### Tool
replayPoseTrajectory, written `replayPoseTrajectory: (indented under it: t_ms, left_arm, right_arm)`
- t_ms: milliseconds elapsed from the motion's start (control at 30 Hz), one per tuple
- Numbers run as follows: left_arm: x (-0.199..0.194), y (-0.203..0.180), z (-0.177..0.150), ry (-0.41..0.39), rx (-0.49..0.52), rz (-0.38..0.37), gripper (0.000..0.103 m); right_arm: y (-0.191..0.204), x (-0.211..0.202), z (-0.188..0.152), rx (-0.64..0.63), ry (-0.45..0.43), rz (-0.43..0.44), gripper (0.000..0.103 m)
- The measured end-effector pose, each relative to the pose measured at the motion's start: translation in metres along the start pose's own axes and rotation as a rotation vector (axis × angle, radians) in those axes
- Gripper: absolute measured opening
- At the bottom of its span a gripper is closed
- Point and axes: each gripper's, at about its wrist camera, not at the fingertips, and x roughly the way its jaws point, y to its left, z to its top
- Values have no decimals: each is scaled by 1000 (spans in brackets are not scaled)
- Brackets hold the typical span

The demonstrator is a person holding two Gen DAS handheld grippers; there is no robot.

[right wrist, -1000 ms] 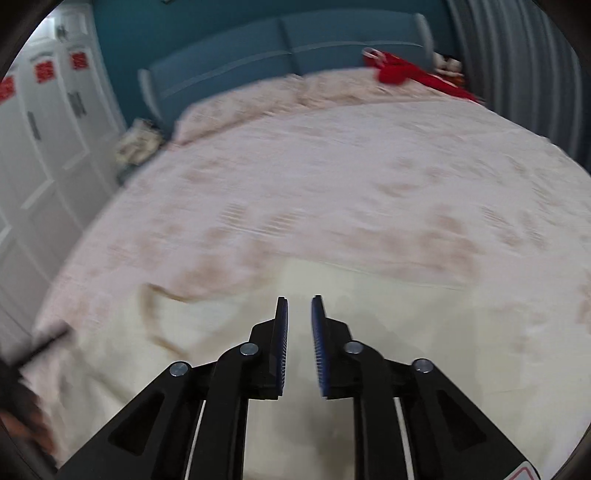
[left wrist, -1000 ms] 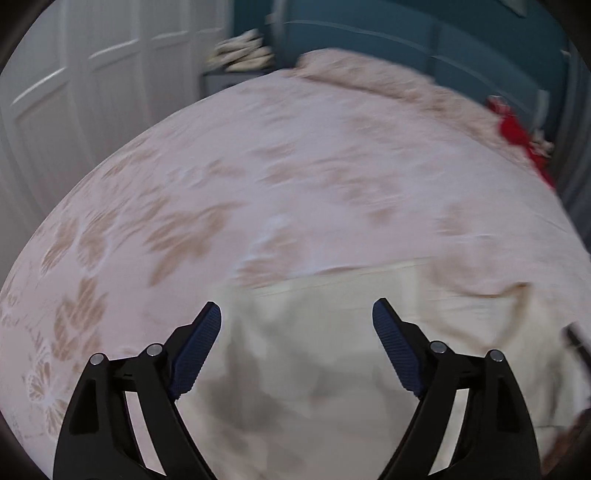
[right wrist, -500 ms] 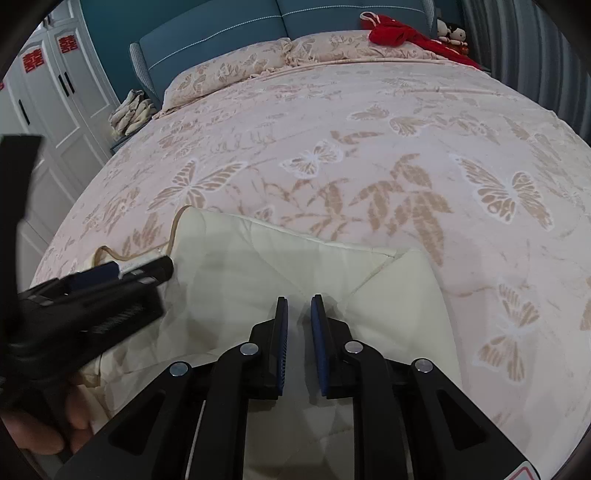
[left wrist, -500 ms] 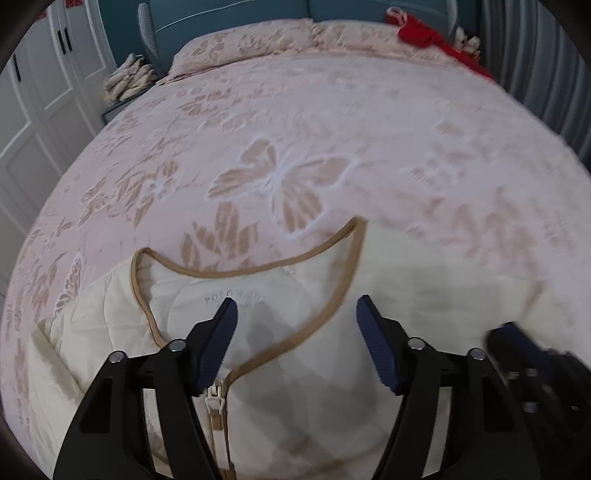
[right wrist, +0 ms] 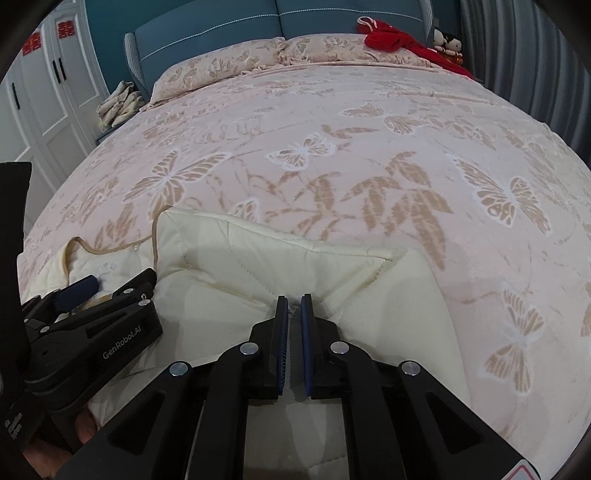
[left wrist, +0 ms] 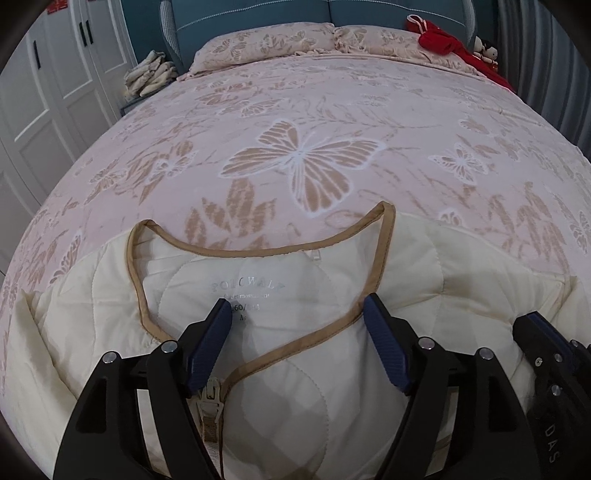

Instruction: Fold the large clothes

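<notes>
A cream quilted jacket (left wrist: 443,266) with tan trim lies on the pink butterfly bedspread (left wrist: 303,122), collar end away from me. Its open collar (left wrist: 258,253), size label (left wrist: 247,288) and zipper pull (left wrist: 210,402) show in the left wrist view. My left gripper (left wrist: 295,304) hovers over the collar's base, its jaws opening, and the pads press on nothing. My right gripper (right wrist: 291,299) is shut, with a pinch of the jacket (right wrist: 258,251) near its folded shoulder between the tips and creases running to them. Each gripper shows in the other's view: left gripper (right wrist: 88,286), right gripper (left wrist: 535,325).
Two pillows (left wrist: 280,44) lie against a blue headboard (left wrist: 258,14) at the far end, with a red garment (left wrist: 443,40) and small dolls (right wrist: 448,42) at the right. White wardrobe doors (left wrist: 44,92) and a pile of cloth (left wrist: 147,75) stand left. A grey curtain (right wrist: 535,55) hangs right.
My left gripper swung across the jacket to its collar; its jaws narrowed, then widened again. My right gripper sank onto the jacket and its jaws closed further.
</notes>
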Motion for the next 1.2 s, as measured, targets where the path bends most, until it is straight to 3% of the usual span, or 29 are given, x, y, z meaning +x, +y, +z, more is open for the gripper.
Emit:
replayPoseTrajectory:
  t_ms: [267,500,633,733,767,833,967,1067,1200]
  left_arm:
    - [-1,-6,-5,-40,9,34,75]
    - [-3,0,-2,-42,-13,5,75]
    - [-32,42,0,-53,-150,-93,75]
    - [-55,87,5,-72,-140,-73,75]
    - [-57,102,8,-72,-116,-32,75]
    - [-51,124,13,-54,-94,28,75]
    - [-24,137,17,10,-46,65,74]
    - [-8,128,12,27,-14,61,73]
    - [9,120,-1,36,7,80,74]
  right_arm:
    - [7,3,-5,-25,-44,-40,5]
    - [5,3,-5,-7,-50,-25,5]
    - [-9,0,5,67,4,44,3]
    - [-15,-27,15,130,-26,-75,7]
    - [-6,-42,19,121,-63,-71,16]
    - [26,-50,28,53,-52,-8,16]
    - [103,-25,29,-103,37,133,14]
    - [147,-3,17,-247,45,123,14]
    - [153,19,5,-273,75,123,13]
